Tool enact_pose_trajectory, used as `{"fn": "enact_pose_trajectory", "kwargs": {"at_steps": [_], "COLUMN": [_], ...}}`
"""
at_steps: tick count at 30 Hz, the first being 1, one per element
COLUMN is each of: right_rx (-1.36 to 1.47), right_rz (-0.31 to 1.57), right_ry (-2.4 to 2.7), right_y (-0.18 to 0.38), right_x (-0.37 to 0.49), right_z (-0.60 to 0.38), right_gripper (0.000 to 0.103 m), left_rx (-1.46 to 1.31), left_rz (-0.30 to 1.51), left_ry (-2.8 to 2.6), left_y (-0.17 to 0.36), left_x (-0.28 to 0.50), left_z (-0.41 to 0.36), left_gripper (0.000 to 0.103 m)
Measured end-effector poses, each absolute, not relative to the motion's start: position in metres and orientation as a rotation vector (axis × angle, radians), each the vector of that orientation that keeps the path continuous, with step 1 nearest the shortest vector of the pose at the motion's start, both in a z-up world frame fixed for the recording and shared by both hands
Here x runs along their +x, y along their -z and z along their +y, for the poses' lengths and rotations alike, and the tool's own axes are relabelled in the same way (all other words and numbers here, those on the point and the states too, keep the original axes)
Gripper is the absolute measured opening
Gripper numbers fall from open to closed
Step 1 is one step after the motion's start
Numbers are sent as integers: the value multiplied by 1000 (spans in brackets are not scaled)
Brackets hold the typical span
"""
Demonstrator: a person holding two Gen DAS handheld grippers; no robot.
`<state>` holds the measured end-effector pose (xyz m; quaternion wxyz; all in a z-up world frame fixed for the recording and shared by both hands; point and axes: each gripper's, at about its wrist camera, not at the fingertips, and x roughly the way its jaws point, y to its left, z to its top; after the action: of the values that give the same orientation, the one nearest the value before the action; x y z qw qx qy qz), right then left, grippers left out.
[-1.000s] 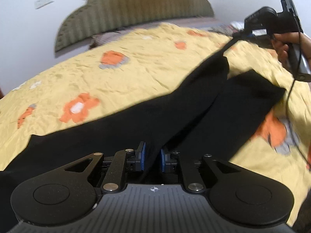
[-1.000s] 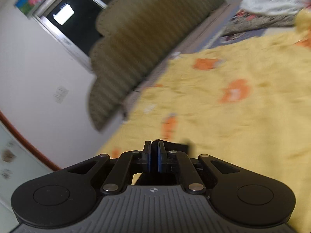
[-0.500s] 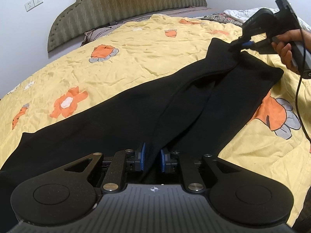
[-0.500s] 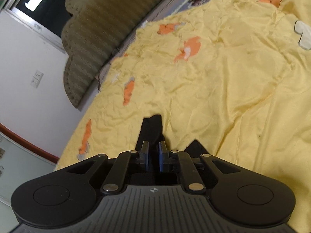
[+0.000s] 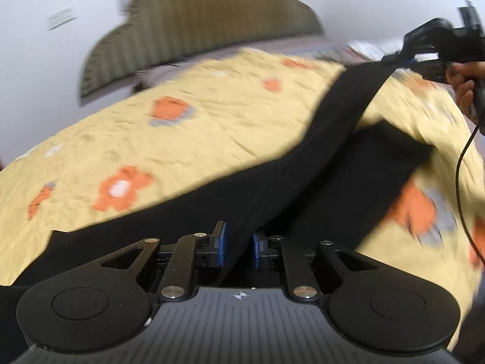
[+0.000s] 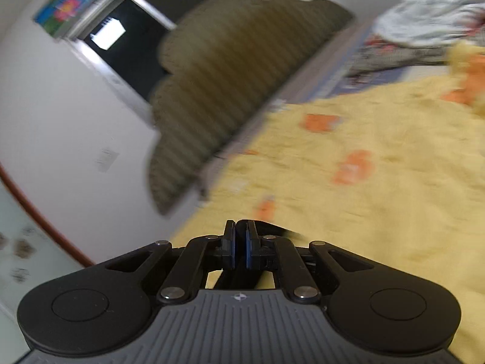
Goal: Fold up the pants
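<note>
Black pants point(image 5: 306, 166) lie across a yellow flowered bedspread point(image 5: 194, 121). My left gripper point(image 5: 239, 247) is shut on the pants near the waist end, with black cloth between its blue pads. One leg is stretched taut up to the far right, where my right gripper point(image 5: 403, 60) holds its hem above the bed. The other leg point(image 5: 372, 163) lies flat on the bed. In the right wrist view my right gripper point(image 6: 240, 245) is shut on a thin fold of black cloth point(image 6: 272, 227), above the bedspread point(image 6: 379, 197).
A padded olive headboard point(image 5: 194, 27) stands at the back against a white wall. A window point(image 6: 121, 36) is beside it. A patterned blanket and white cloth point(image 6: 424, 15) lie at the bed's far right. A cable point(image 5: 463, 163) hangs from the right gripper.
My right gripper has lifted the leg hem off the bed, pulling that leg taut. Both views are now blurred by motion. My left gripper keeps its hold.
</note>
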<state>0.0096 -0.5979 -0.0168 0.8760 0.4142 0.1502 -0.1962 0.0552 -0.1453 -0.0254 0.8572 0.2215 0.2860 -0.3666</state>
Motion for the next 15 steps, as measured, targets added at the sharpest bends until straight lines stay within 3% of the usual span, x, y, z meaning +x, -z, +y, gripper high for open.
{"fn": "enact_pose_trajectory", "kwargs": {"at_steps": [6,15], "right_rx": [1026,889], "right_rz": [419,429], "right_ry": [525,568], "right_y": [87,72], "right_x": [-56,-72], "right_z": [-602,-581], "right_gripper": [6,6], "left_rx": [603,561], "left_rz": [612,629], "left_ry": [813,845], "left_y": [56,52], "left_x": [32,32], "left_z": [-150,-136], "left_gripper": [19,18]}}
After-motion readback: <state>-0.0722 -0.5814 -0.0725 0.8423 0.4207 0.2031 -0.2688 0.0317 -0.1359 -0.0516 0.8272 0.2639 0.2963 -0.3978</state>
